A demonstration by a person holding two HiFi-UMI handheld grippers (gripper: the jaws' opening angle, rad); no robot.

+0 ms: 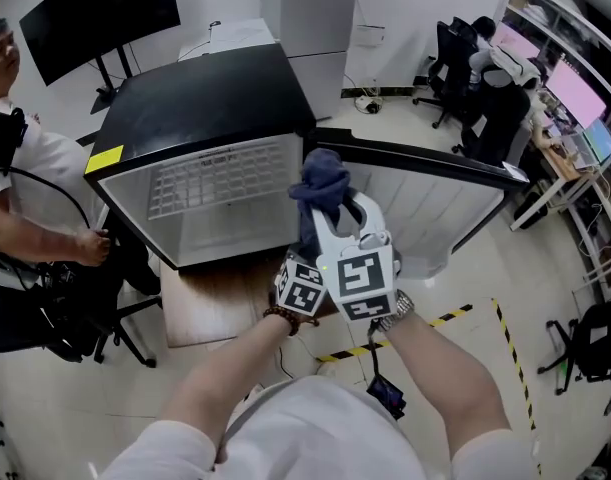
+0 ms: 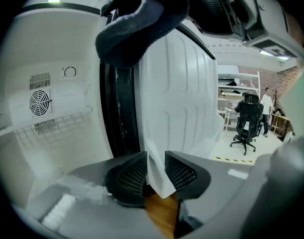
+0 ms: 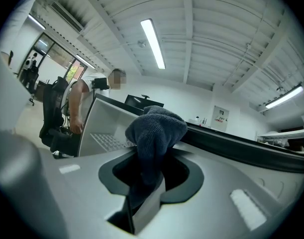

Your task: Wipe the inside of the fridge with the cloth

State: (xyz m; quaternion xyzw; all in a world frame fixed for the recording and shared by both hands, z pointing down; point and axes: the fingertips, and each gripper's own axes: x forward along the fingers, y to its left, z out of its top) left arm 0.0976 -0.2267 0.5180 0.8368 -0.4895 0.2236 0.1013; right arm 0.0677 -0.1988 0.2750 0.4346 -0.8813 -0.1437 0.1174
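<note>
At far left a person (image 1: 20,183) sits by the open fridge (image 1: 205,108). Centre: left gripper (image 2: 156,169) — jaws a narrow gap apart, nothing btw them. Right gripper (image 3: 148,176) clamps the dark cloth (image 1: 323,183) — bunched up at fridge's front right corner, beside the open door (image 1: 425,203).

Bright ceiling tubes (image 3: 152,43); fisheye edges dark, foreground blurred.

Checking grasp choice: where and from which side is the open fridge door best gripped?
Grip the door at its free upright edge, farthest from the fridge, coming level from that end with jaws across the thickness. It stands as a thin upright slab swung wide, so probably only its edges fit between jaws, and the free end gives most leverage.
</note>
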